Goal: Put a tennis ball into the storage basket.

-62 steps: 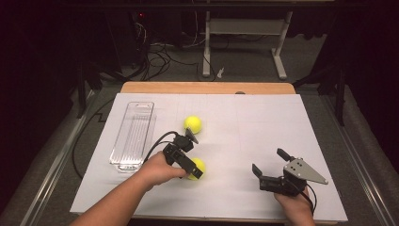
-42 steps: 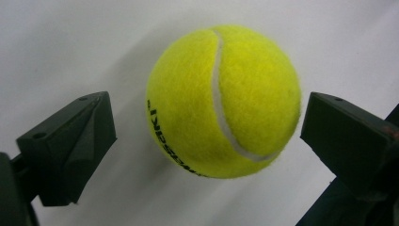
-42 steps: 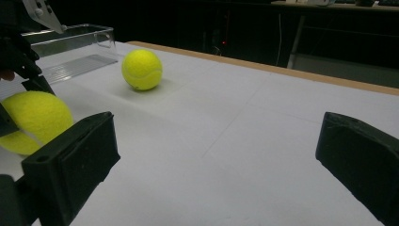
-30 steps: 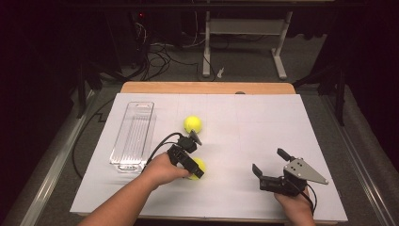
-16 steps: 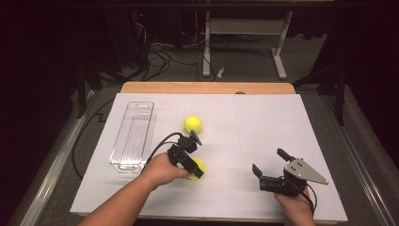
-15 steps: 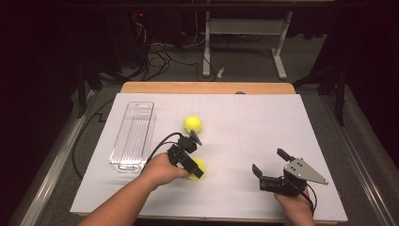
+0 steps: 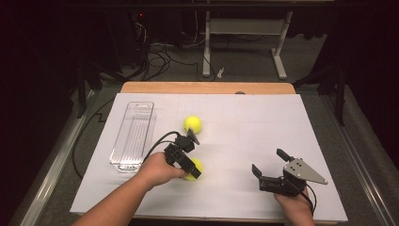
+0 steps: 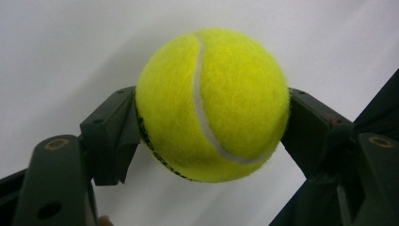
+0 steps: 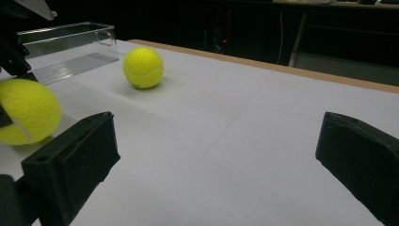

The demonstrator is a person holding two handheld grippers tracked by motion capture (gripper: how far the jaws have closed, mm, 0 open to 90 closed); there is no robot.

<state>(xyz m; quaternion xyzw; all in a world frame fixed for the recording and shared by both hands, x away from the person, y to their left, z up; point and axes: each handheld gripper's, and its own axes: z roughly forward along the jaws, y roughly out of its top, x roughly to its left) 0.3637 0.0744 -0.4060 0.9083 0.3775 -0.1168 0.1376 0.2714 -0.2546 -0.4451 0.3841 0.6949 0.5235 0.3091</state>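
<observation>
One tennis ball [image 8: 211, 103] sits clamped in the left gripper [image 7: 184, 157].
The clear tray [image 7: 133, 136] lies just to its left; the right gripper [image 7: 268, 170] rests open, well apart.

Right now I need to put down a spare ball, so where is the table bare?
The widest bare stretch lies between the right gripper, the far tennis ball and the table's far edge. It is crowded where the left gripper clamps the near tennis ball, beside the clear tray.

tennis ball [image 8: 211, 103]: fuzzy yellow felt, white seam | left gripper [image 8: 211, 127]: matt black plastic | tray [image 7: 133, 135]: clear glossy ribbed plastic | table [image 7: 263, 122]: matt white paper
</observation>
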